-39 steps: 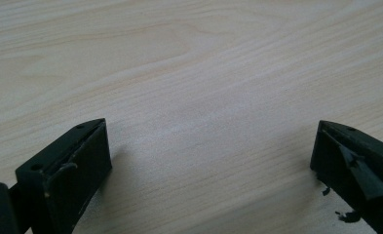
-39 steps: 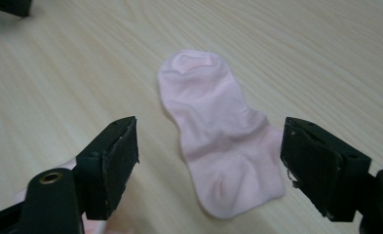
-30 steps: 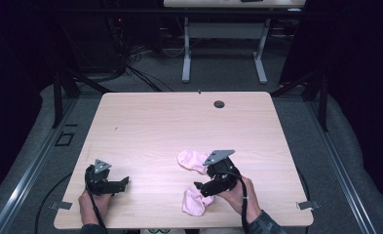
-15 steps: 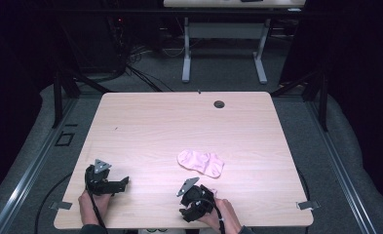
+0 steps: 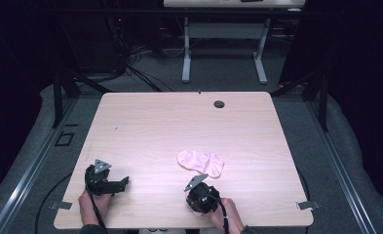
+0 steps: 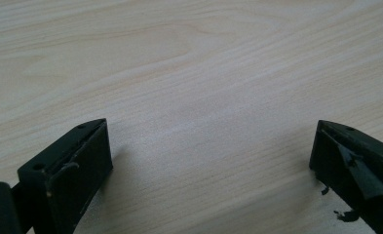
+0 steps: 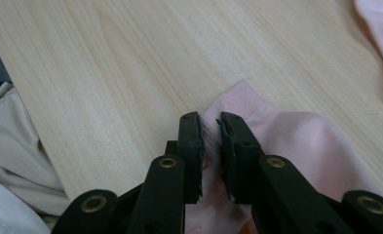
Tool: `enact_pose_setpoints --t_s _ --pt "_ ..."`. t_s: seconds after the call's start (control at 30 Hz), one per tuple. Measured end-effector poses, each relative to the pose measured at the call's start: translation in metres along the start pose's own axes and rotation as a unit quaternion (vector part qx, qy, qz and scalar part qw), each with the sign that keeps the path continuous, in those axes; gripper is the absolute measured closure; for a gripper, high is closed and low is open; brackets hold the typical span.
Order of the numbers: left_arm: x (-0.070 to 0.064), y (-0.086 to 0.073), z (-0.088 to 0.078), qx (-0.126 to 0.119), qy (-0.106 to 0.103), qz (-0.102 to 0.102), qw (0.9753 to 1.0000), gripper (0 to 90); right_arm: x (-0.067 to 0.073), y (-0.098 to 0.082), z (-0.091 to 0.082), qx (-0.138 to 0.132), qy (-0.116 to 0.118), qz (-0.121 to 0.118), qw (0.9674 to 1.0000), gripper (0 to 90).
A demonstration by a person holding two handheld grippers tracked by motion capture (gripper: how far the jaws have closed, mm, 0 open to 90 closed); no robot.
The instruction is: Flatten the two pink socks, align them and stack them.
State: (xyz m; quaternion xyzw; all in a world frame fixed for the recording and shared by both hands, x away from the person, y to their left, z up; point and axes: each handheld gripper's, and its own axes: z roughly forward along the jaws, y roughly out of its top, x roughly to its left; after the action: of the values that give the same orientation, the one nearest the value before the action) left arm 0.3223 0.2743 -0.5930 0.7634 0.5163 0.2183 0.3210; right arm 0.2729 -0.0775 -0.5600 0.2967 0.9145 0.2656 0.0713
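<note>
Two pink socks [image 5: 201, 162], seemingly unlabelled.

**Wide clear tabletop, one sock mid-table**

Most of the table [image 5: 145, 131] lay bare and passable. A pink sock [image 5: 200, 162] lay just ahead of the right gripper [image 5: 202, 197]. A small dark grommet [image 5: 219, 104] sat near the far edge.

Pinched sock [image 7: 277, 141]: I lose its lower part behind the right gripper [image 7: 211, 131] (near edge crops it).
Second sock [image 7: 381, 24]: corner-cropped.
</note>
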Motion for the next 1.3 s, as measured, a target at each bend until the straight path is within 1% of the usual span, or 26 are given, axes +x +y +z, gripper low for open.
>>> enact_pose_setpoints --t_s 0.13,0.17,0.23,0.3,0.37,0.47,0.5,0.53,0.57,0.6,0.67,0.77,0.83,0.87,0.9,0.97,1.0,1.03,1.07,1.1,1.13,1.17,1.2,1.23,1.27,1.3 --pt "0.0 0.0 0.0 0.002 0.004 -0.004 1.0 1.5 -0.011 -0.001 -0.018 -0.045 0.02 0.03 0.9983 79.4" --pt "0.001 0.0 0.0 0.001 0.008 -0.012 0.9999 1.5 -0.014 -0.001 -0.025 -0.057 0.025 0.035 0.9974 79.4" --pt "0.0 0.0 0.0 0.0 0.009 -0.013 0.9999 1.5 -0.016 0.0 -0.031 -0.067 0.027 0.04 0.9966 79.3" --pt "0.0 0.0 0.0 -0.001 0.013 -0.015 0.9998 2.1 -0.022 0.0 -0.047 -0.104 0.031 0.053 0.9927 79.1" --pt "-0.003 0.0 -0.002 -0.004 0.018 -0.018 0.9997 3.0 -0.025 0.001 -0.057 -0.129 0.032 0.062 0.9892 79.0" --pt "-0.014 0.003 -0.008 -0.026 -0.006 -0.026 0.9993 1.0 -0.03 0.004 -0.073 -0.16 0.031 0.066 0.9844 79.0" --pt "-0.019 0.004 -0.011 -0.034 -0.018 -0.025 0.999 0.9 -0.031 0.005 -0.078 -0.168 0.029 0.064 0.9832 78.9" --pt "-0.019 0.004 -0.011 -0.034 -0.018 -0.025 0.999 1.0 -0.031 0.005 -0.078 -0.168 0.029 0.064 0.9832 78.9" --pt "-0.032 0.008 -0.016 -0.044 -0.037 -0.019 0.9982 0.9 -0.033 0.007 -0.086 -0.184 0.026 0.064 0.9804 78.9" --pt "-0.039 0.01 -0.018 -0.05 -0.05 -0.017 0.9974 0.9 -0.034 0.008 -0.089 -0.192 0.031 0.068 0.9786 78.9" --pt "-0.055 0.014 -0.021 -0.056 -0.076 -0.008 0.9955 0.5 -0.036 0.011 -0.095 -0.204 0.029 0.068 0.9763 78.9" --pt "-0.081 0.018 -0.024 -0.063 -0.114 0.016 0.9913 0.4 -0.037 0.014 -0.102 -0.22 0.025 0.072 0.9725 78.9" --pt "-0.098 0.019 -0.023 -0.071 -0.154 0.02 0.9854 0.5 -0.037 0.016 -0.103 -0.225 0.023 0.073 0.9713 78.9" --pt "-0.098 0.019 -0.023 -0.071 -0.154 0.02 0.9854 0.5 -0.037 0.016 -0.103 -0.225 0.023 0.073 0.9713 78.9" --pt "-0.116 0.021 -0.022 -0.07 -0.175 0.045 0.9811 0.4 -0.037 0.019 -0.105 -0.227 0.02 0.07 0.9711 78.8" --pt "-0.132 0.023 -0.021 -0.076 -0.2 0.058 0.9751 1.6 -0.037 0.022 -0.107 -0.234 0.016 0.071 0.9695 78.8" --pt "-0.139 0.025 -0.02 -0.079 -0.206 0.065 0.9732 3.1 -0.037 0.023 -0.108 -0.234 0.015 0.069 0.9698 78.8" --pt "-0.139 0.025 -0.02 -0.079 -0.206 0.065 0.9732 5.2 -0.037 0.024 -0.109 -0.238 0.014 0.07 0.9687 78.8" --pt "-0.147 0.026 -0.018 -0.078 -0.21 0.074 0.9718 7.5 -0.037 0.025 -0.11 -0.243 0.015 0.072 0.9672 78.8" --pt "-0.16 0.03 -0.013 -0.075 -0.22 0.088 0.9686 9.0 -0.037 0.026 -0.112 -0.244 0.013 0.072 0.967 78.8" --pt "-0.165 0.032 -0.01 -0.075 -0.229 0.092 0.9662 11.6 -0.037 0.027 -0.112 -0.25 0.014 0.075 0.9652 78.8" --pt "-0.171 0.034 -0.008 -0.075 -0.232 0.094 0.9653 15.5 -0.038 0.028 -0.113 -0.252 0.016 0.075 0.9647 78.8" --pt "-0.171 0.034 -0.008 -0.075 -0.232 0.094 0.9653 16.7 -0.038 0.028 -0.113 -0.252 0.016 0.075 0.9647 78.8" --pt "-0.177 0.037 -0.004 -0.078 -0.237 0.096 0.9636 16.7 -0.038 0.029 -0.113 -0.256 0.017 0.077 0.9636 78.8" --pt "-0.182 0.038 -0.001 -0.079 -0.242 0.095 0.9624 20.0 -0.037 0.03 -0.114 -0.259 0.018 0.078 0.9626 78.8" --pt "-0.185 0.04 0.001 -0.079 -0.235 0.098 0.9638 23.7 -0.037 0.031 -0.114 -0.259 0.018 0.077 0.9627 78.8"
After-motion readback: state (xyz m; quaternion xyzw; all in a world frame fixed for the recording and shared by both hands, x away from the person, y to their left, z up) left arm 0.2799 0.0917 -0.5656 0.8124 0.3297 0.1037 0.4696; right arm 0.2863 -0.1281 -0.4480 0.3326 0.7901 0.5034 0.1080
